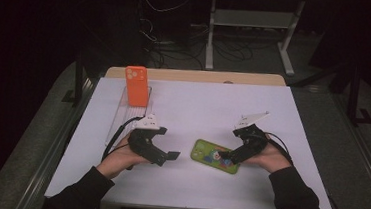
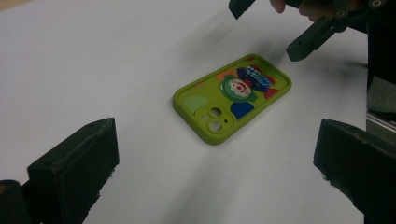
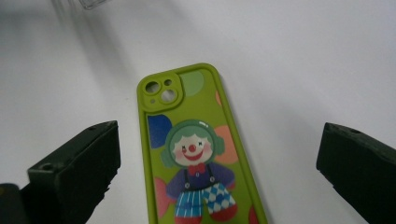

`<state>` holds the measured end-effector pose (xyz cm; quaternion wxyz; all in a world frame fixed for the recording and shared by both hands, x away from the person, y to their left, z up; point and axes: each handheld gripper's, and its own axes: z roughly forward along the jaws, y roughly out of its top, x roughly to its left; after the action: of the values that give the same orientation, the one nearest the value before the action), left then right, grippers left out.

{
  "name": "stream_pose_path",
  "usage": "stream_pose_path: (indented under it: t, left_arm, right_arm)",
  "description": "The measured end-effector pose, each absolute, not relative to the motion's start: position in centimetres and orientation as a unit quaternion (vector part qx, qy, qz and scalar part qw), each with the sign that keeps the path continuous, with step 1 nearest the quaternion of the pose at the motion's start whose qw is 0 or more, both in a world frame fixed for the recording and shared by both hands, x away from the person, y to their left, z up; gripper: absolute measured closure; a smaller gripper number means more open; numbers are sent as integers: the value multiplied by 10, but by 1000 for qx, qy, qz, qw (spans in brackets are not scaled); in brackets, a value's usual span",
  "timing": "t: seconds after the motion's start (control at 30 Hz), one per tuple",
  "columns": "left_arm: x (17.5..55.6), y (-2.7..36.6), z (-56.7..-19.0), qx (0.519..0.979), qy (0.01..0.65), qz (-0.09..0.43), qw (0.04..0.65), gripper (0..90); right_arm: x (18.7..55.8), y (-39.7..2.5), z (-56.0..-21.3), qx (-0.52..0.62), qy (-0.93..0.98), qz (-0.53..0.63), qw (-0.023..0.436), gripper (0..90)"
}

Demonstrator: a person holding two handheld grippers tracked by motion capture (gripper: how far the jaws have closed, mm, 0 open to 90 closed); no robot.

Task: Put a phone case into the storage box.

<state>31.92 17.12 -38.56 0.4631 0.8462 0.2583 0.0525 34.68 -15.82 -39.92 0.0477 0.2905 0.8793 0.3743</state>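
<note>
Where claws gape, green clown case (image 3: 196, 154), wordless

From my seat, an orange phone case (image 1: 136, 85) stood upright at about ten o'clock on the white surface (image 1: 213, 106), resting on a clear tray (image 1: 118, 117) that lay along the surface's nine-o'clock edge. A strip of bare wood (image 1: 195, 76) showed at twelve o'clock. Beyond it, cables (image 1: 178, 48) sprawled on the floor by a white desk frame (image 1: 249, 29).
</note>
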Motion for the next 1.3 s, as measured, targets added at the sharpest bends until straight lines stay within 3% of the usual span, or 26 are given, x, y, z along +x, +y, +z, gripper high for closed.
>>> stream_pose_path:
  t: [0.33,1.0,1.3]
  left_arm:
    - [318,174,-388,849,263,59,454,0]
    - [315,173,-391,855,260,60,446,0]
    - [316,174,-390,856,257,62,445,0]
  right_arm:
    - [352,-143,-407,253,905,341,31,0]
    - [351,-132,-435,190,952,236,42,0]
    - [352,-132,-439,180,958,220,45,58]
